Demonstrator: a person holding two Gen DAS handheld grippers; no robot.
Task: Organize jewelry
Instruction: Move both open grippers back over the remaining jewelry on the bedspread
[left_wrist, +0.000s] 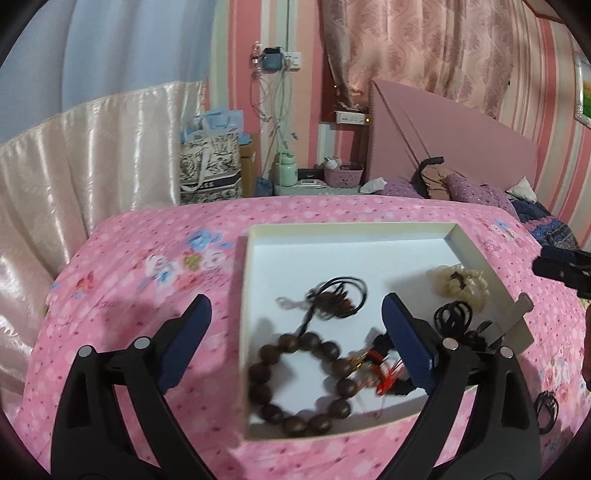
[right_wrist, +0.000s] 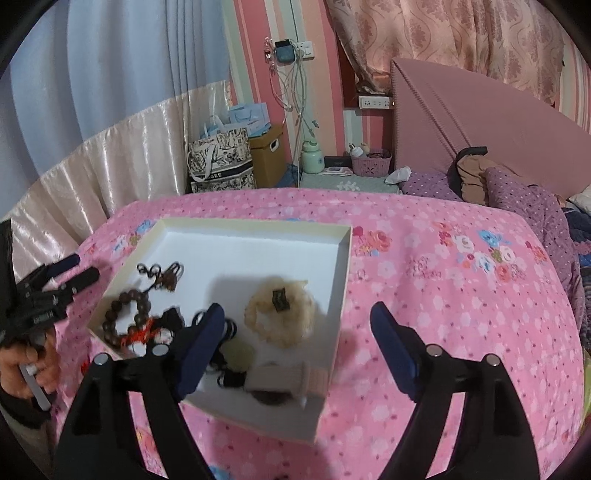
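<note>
A shallow white box (left_wrist: 351, 236) (right_wrist: 343, 258) lies on the pink bed. In it are a dark wooden bead bracelet (left_wrist: 299, 384) (right_wrist: 125, 314), a black cord necklace (left_wrist: 336, 295) (right_wrist: 162, 275), a cream bead bracelet (left_wrist: 458, 284) (right_wrist: 280, 314), black hair ties (left_wrist: 452, 317) and red thread pieces (left_wrist: 380, 373). My left gripper (left_wrist: 297, 314) is open above the box's near left part, holding nothing. My right gripper (right_wrist: 297, 325) is open over the box's near right corner, empty.
A pink floral bedspread (left_wrist: 147, 295) (right_wrist: 443, 295) covers the bed. A black hair tie (left_wrist: 546, 410) lies on the spread right of the box. A nightstand with a bottle (left_wrist: 288, 173) and basket stands behind. Pillows (right_wrist: 517, 199) lie at the far right.
</note>
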